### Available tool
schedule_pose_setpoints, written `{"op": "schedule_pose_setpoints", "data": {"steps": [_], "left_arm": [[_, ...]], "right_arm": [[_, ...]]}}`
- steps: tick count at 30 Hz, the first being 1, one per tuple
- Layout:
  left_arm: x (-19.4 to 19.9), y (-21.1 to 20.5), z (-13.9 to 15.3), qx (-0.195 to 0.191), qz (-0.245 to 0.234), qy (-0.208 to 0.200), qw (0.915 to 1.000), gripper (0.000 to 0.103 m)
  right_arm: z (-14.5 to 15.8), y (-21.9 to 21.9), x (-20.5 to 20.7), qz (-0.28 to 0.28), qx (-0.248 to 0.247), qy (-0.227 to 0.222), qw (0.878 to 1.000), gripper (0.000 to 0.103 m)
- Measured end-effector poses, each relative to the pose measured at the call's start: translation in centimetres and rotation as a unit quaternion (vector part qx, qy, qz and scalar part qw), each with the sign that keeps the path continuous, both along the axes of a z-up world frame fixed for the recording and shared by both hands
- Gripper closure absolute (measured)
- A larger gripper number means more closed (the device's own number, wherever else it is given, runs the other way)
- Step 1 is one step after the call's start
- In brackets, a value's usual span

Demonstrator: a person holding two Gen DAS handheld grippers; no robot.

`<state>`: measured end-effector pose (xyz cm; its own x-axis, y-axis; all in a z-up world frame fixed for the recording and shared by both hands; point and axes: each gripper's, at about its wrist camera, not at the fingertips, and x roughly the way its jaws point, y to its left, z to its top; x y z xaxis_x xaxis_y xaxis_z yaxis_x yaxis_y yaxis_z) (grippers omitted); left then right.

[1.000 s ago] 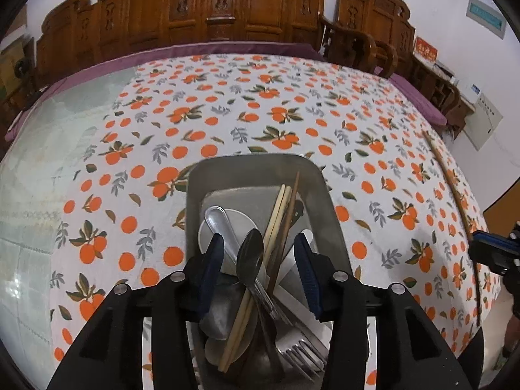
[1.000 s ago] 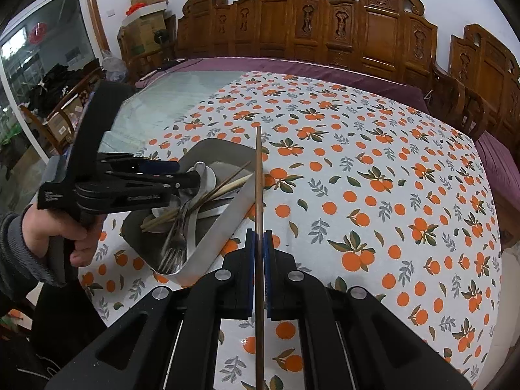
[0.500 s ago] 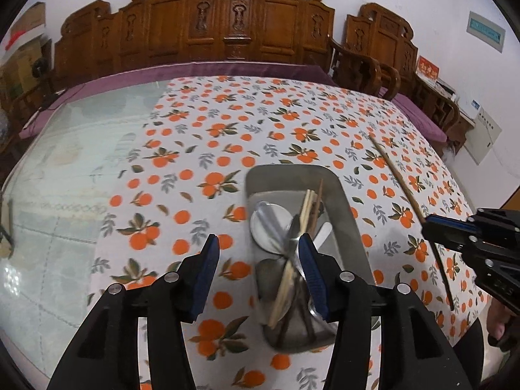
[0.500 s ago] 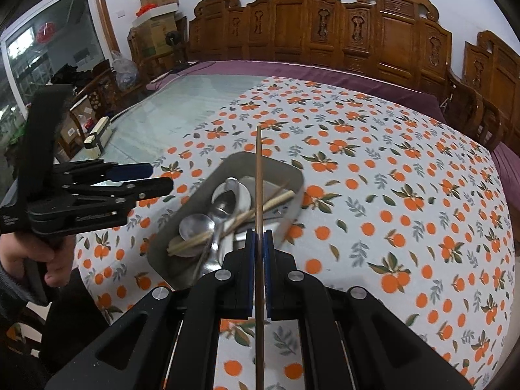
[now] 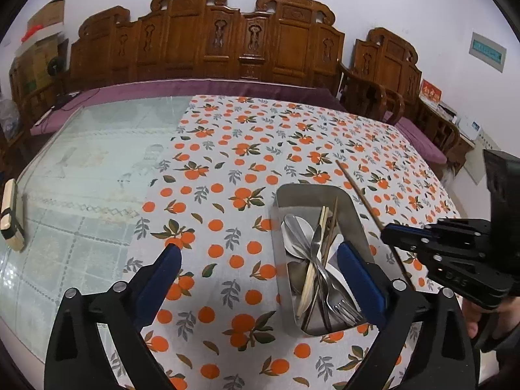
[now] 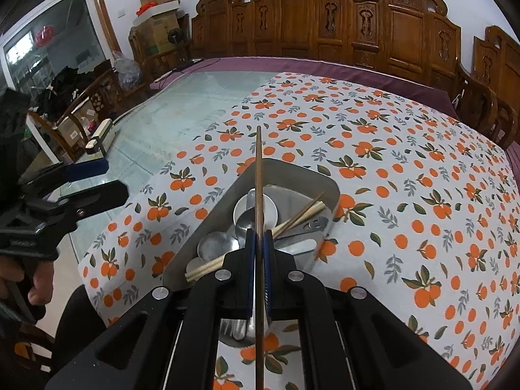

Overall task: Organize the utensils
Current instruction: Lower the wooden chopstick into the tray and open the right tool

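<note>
1. While the left gripper point(image 5: 256, 256) hangs above the counter, its jaws are opening wide, and nothing is between the two blue pads point(image 5: 169, 260).
2. Under it lies a cloth with oranges printed on it point(image 5: 227, 169), spread over part of the counter.
3. A metal tray point(image 5: 354, 221) sits on that cloth, in front of the left gripper's right finger.
4. In the tray lie spoons point(image 5: 294, 227), a fork point(image 5: 341, 302) and pale chopsticks point(image 5: 313, 260), all mixed in a heap.
5. The right gripper point(image 6: 258, 243) has its jaws pressed together on one dark brown chopstick point(image 6: 258, 175).
6. That chopstick sticks out straight ahead of the jaws, and its tip is seen over the far rim of the tray point(image 6: 292, 167).
7. From the left camera, the same chopstick point(image 5: 357, 191) slants up in the air, just right of the tray.
8. A person's hand point(image 6: 39, 279) holds the left gripper's handle at the left edge of the right camera's view.
9. Carved wooden chairs point(image 5: 227, 42) stand behind the counter.
</note>
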<state>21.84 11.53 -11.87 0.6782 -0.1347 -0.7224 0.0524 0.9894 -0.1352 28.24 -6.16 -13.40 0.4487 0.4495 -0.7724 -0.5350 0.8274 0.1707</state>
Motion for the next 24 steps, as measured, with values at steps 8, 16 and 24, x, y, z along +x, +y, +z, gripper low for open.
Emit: {"op": "schedule_pose_setpoints", "data": {"steps": [8,16,24], "left_arm": [[-0.4,0.2,0.4,0.002,0.0,-0.005,1.0,0.01],[-0.6,0.3,0.2,0.002,0.001,-0.003,1.0,0.01],[-0.5,0.5,-0.2,0.001,0.003,0.002,1.0,0.01]], "right_arm": [[-0.8,0.7,1.7,-0.025,0.026,0.023,0.999,0.097],[-2.5,1.2,3.6,-0.051,0.033,0.04,0.997,0.097],[-4.9,1.8,4.4,-0.062,0.033,0.063,0.996,0.097]]}}
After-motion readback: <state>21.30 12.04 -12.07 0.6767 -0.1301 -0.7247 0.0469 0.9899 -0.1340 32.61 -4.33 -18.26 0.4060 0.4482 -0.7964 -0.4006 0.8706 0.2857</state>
